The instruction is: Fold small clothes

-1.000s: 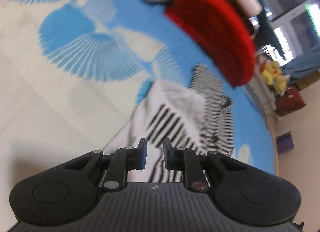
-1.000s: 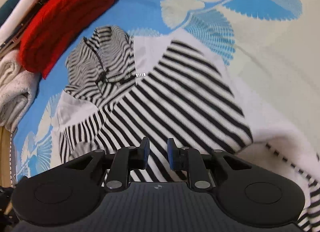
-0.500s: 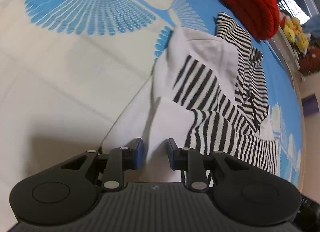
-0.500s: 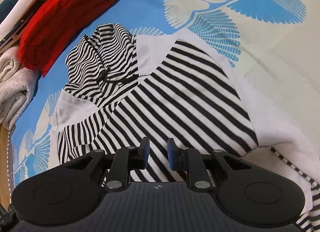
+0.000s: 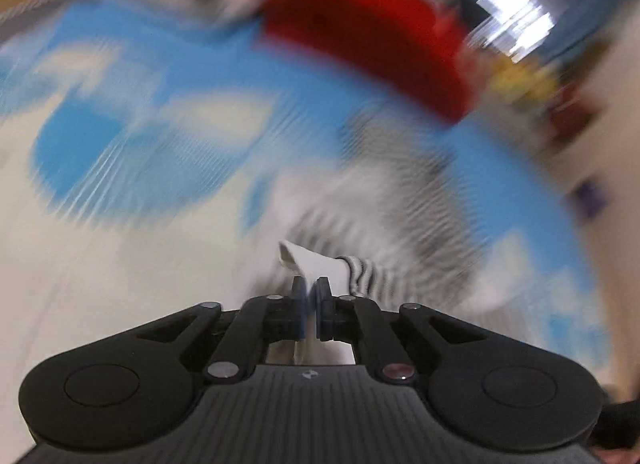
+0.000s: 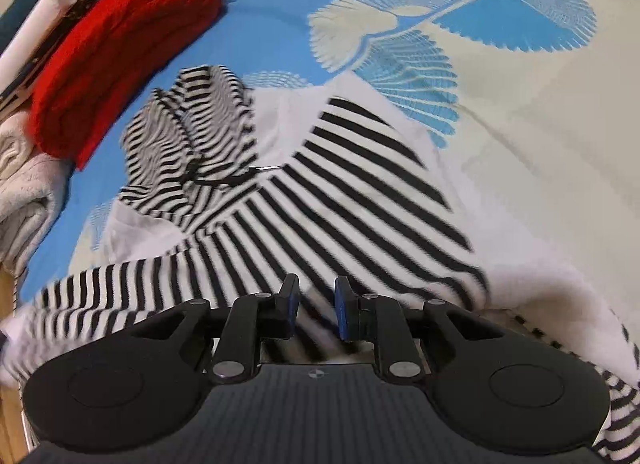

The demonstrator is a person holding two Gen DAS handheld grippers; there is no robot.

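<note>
On the blue leaf-print bed cover (image 6: 520, 144), left claw (image 5: 311, 296) pinches the striped hoodie (image 6: 320, 192) edge; right claw (image 6: 316, 304) is apart; carry it low and flat.

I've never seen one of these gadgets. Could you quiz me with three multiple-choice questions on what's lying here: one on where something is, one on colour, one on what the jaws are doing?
1. Where is the red folded knit relative to the striped hoodie?
A. beyond its hood
B. under it
C. inside it

2. What colours are the hoodie's stripes?
A. red and blue
B. black and white
C. green and yellow

3. How do the left gripper jaws stand?
A. wide open
B. shut on white fabric
C. out of view

Answers: 1 A, it lies past the hood, beside pale folded clothes. 2 B, as the right view shows. 3 B, cloth is pinched; the right gripper is open.
</note>
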